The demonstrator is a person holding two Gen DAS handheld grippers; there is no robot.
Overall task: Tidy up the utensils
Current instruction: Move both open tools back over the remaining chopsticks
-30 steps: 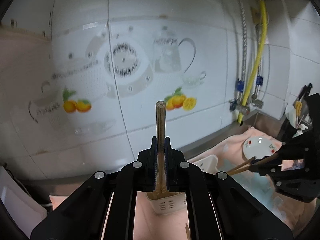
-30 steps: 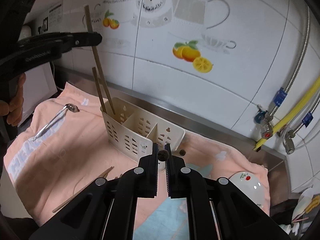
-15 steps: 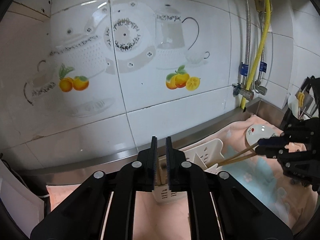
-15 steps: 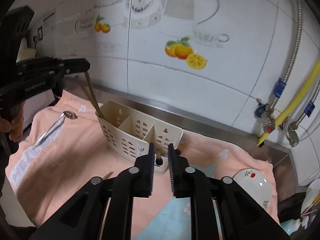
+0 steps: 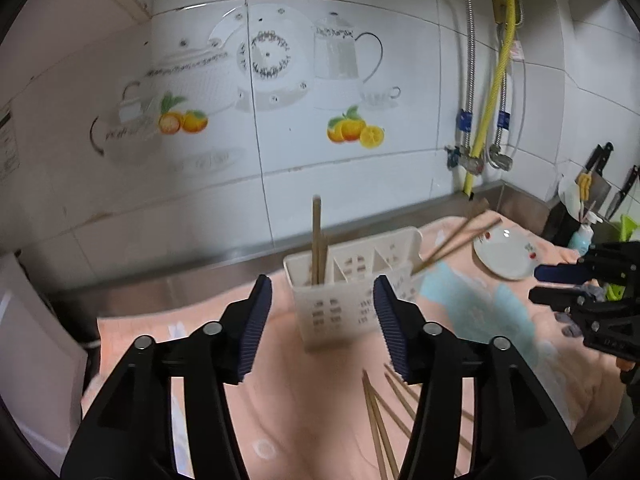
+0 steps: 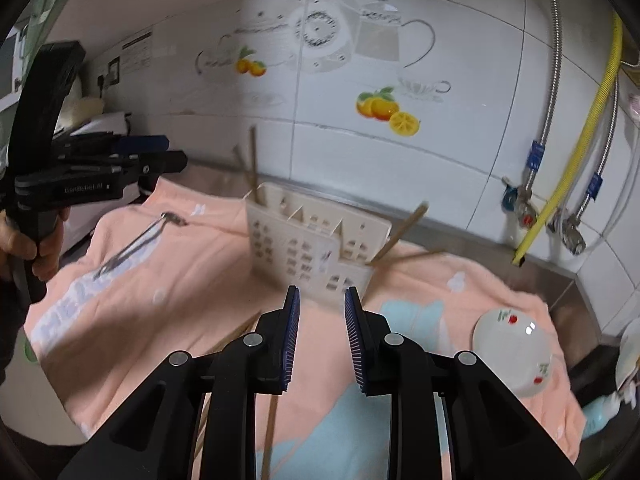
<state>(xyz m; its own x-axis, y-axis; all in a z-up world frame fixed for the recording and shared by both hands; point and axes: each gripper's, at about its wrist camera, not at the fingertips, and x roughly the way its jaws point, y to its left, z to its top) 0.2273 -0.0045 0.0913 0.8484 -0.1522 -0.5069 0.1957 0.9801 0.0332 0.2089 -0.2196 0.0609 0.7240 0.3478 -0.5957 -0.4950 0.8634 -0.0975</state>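
Cream plastic, slotted and split into compartments, the utensil caddy (image 5: 352, 280) is sitting on the peach towel (image 5: 304, 408) at about twelve o'clock from my left gripper (image 5: 322, 322), just beyond its fingertips. I am seeing that gripper's jaws standing wide apart, having just been opening, with nothing between them. Two wooden chopsticks (image 5: 317, 240) are standing nearly upright in the caddy's left end compartment. Another pair (image 6: 400, 236) is leaning out of its right end toward two o'clock in the right wrist view. My right gripper (image 6: 322, 332) is hovering short of the caddy, jaws partly apart and just been opening, gripping nothing. Loose chopsticks (image 5: 384, 420) are lying on the towel at five o'clock below my left gripper. A metal spoon (image 6: 136, 240) is resting at ten o'clock in the right view, a small white dish (image 6: 514, 350) at three o'clock.
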